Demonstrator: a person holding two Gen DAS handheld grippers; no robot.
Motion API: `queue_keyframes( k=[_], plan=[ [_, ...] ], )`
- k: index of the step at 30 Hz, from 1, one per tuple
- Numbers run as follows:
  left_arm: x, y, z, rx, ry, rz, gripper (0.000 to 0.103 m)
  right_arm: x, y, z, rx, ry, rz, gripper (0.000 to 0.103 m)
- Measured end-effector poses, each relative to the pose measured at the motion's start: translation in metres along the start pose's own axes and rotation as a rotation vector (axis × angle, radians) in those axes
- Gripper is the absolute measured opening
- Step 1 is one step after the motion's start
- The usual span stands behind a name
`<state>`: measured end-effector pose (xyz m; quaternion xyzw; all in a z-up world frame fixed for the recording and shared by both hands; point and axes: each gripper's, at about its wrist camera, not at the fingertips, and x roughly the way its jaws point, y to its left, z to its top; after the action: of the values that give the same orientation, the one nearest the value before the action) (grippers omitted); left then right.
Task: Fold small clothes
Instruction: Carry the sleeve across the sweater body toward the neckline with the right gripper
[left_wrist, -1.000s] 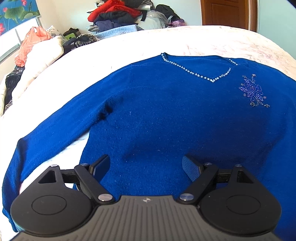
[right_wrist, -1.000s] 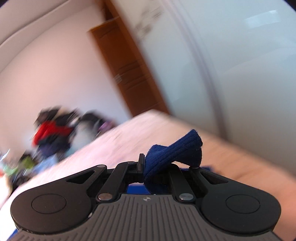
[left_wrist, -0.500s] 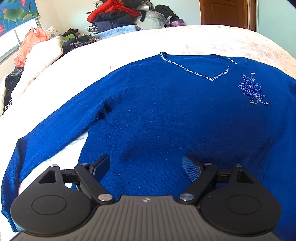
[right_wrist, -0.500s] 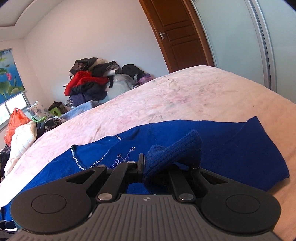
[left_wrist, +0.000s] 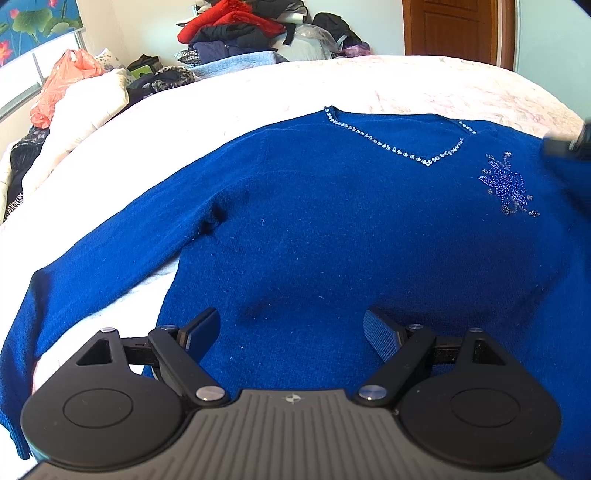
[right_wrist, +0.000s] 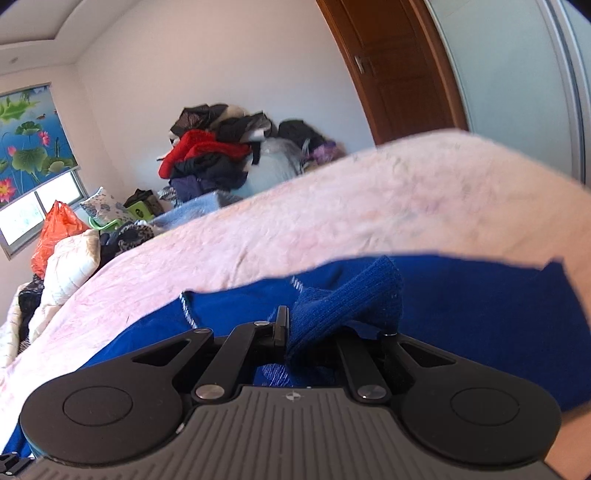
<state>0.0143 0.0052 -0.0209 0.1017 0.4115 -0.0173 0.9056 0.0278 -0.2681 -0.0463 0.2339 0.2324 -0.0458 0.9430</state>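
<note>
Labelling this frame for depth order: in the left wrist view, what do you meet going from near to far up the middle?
Left gripper → blue sweater → beaded neckline → pink bedspread → clothes pile

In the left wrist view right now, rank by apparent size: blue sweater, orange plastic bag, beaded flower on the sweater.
1. Blue sweater, by far.
2. Orange plastic bag and beaded flower look alike; the bag lies farther away, so unranked.

No text or label readable — none anywhere.

Ahead of the black left gripper (left_wrist: 291, 328), a royal-blue sweater (left_wrist: 332, 229) with silver-beaded neckline lies on pale pink bedding (left_wrist: 424, 85).
</note>
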Motion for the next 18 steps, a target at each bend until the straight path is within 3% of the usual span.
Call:
queue_keyframes(
  k=[6, 18],
  plan=[
    [0.003, 0.002, -0.002, -0.019, 0.007, -0.007, 0.085, 0.013, -0.001, -0.026, 0.008, 0.074, -0.008, 0.012],
    [0.003, 0.001, -0.004, -0.022, 0.0, -0.002, 0.085, 0.012, -0.006, -0.043, 0.028, 0.075, -0.007, 0.015]
  ],
)
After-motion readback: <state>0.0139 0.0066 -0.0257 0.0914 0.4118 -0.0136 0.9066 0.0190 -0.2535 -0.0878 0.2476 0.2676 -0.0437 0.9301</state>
